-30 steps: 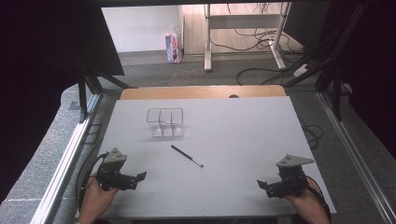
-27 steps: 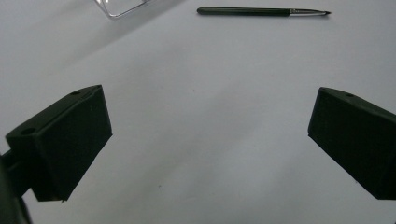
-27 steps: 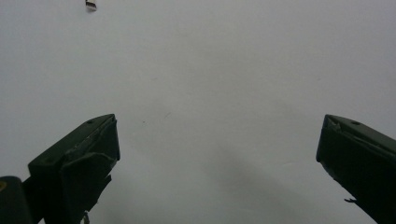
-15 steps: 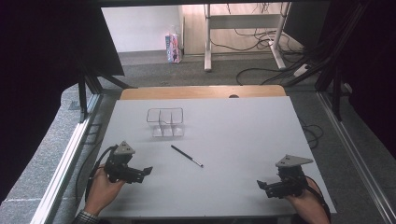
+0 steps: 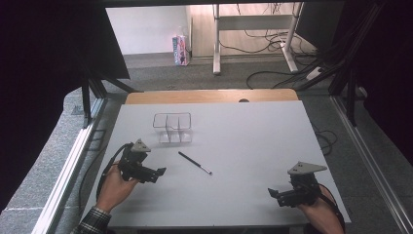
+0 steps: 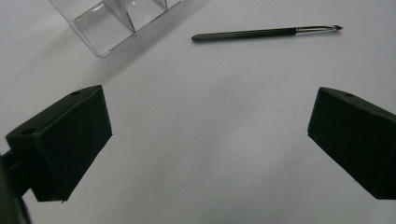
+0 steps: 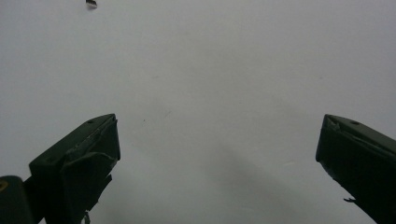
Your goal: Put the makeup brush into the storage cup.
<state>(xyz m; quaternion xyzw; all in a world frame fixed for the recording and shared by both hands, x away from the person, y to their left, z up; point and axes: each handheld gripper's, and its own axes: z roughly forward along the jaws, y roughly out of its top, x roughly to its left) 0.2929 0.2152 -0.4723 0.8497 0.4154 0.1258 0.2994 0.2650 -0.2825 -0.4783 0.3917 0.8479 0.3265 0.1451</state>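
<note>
A thin black brush (image 5: 195, 163) lies flat near the middle of the white table (image 5: 253, 136), its tip pointing toward the near right. Behind it stands a clear plastic organizer (image 5: 172, 127) with several compartments. My left gripper (image 5: 157, 174) is open, left of the brush and apart from it. In the left gripper view the brush (image 6: 266, 32) and the organizer's corner (image 6: 116, 23) lie beyond the wide-apart jaws. My right gripper (image 5: 273, 195) is open near the table's front right, over bare table (image 7: 210, 93).
A wooden strip (image 5: 209, 96) borders the table's far edge. Metal rails (image 5: 73, 161) run along both sides. Beyond the table are the floor, cables (image 5: 272, 73), desk legs and a small carton (image 5: 180, 49).
My left gripper has moved forward and to the right, toward the brush. The right gripper has stayed in place.
</note>
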